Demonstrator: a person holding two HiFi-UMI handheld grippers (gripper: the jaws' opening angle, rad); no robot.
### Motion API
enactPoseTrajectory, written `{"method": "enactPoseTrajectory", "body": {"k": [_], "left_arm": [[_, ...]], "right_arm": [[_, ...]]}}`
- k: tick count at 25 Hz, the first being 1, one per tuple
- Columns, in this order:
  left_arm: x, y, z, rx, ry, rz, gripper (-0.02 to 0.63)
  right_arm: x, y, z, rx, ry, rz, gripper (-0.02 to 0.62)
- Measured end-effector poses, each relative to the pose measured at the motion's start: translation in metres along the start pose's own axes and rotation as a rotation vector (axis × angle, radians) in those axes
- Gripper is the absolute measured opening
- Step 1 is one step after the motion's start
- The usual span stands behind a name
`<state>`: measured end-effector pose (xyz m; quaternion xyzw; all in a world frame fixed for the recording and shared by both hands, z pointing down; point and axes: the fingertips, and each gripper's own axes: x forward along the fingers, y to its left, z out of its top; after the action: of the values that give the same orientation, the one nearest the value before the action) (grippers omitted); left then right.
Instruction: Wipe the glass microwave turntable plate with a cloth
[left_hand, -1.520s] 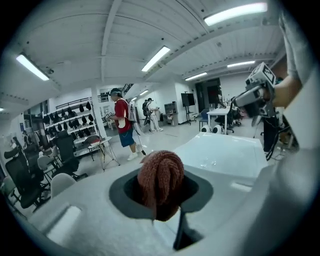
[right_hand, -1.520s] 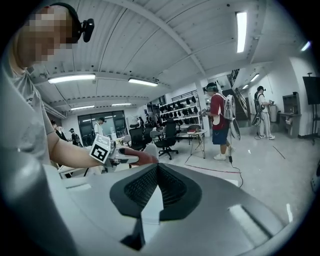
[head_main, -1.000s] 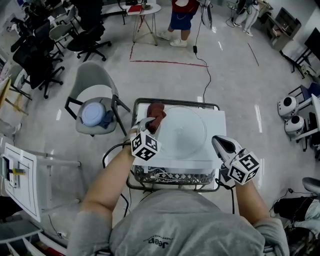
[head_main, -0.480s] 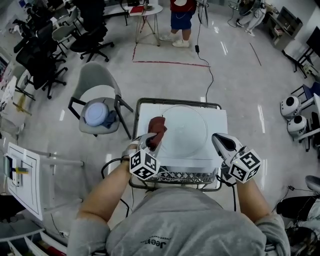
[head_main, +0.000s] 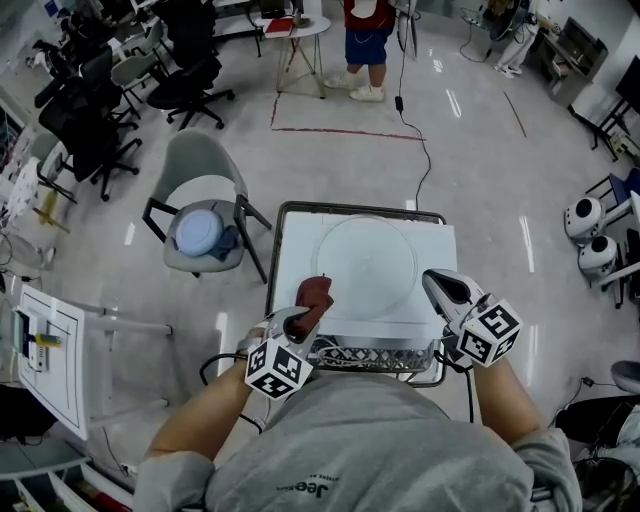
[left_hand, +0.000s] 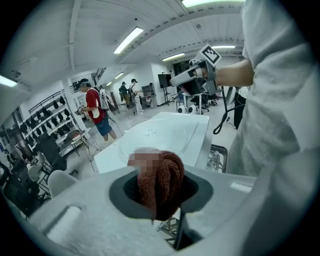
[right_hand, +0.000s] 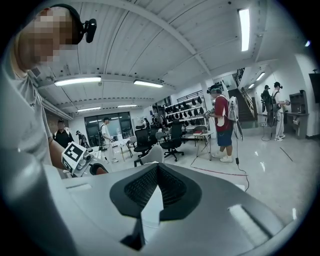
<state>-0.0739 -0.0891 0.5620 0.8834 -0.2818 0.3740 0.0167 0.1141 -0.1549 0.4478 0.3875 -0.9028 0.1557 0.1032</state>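
The clear glass turntable plate (head_main: 365, 262) lies flat on the white microwave top (head_main: 440, 245). In the left gripper view the plate (left_hand: 162, 134) is ahead of the jaws. My left gripper (head_main: 303, 318) is at the near-left corner of that top, shut on a bunched red-brown cloth (head_main: 315, 296). The cloth (left_hand: 160, 185) fills the jaws of the left gripper (left_hand: 157, 192) and sits off the plate's near-left rim. My right gripper (head_main: 434, 281) hovers at the near-right edge, shut and holding nothing. In its own view the right gripper (right_hand: 157, 172) has its pads together.
The microwave sits on a black wire cart (head_main: 370, 355). A grey chair (head_main: 205, 225) holding a blue object stands to the left. A person in a red shirt (head_main: 365, 20) stands at the far end; office chairs (head_main: 90, 110) are at the far left, white robots (head_main: 585, 235) at the right.
My left gripper has drawn the cloth back toward me, from the plate's far-left rim to the near-left corner of the microwave top. The right gripper has stayed put.
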Motion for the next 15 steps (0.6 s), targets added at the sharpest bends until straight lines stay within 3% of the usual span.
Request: {"method": "enactPoseTrajectory", "body": {"k": [7, 11, 15], "left_arm": [[-0.014, 0.067, 0.058, -0.118, -0.157, 0.093, 0.081], [0.011, 0.116, 0.093, -0.074, -0.209, 0.189, 0.081], [0.06, 0.14, 0.103, 0.004, -0.188, 0.224, 0.081]], "right_arm": [[-0.001, -0.001, 0.001, 0.001, -0.007, -0.005, 0.009], [0.001, -0.004, -0.003, 0.003, -0.008, -0.018, 0.009], [0.007, -0.016, -0.012, -0.002, 0.003, -0.047, 0.009]]}}
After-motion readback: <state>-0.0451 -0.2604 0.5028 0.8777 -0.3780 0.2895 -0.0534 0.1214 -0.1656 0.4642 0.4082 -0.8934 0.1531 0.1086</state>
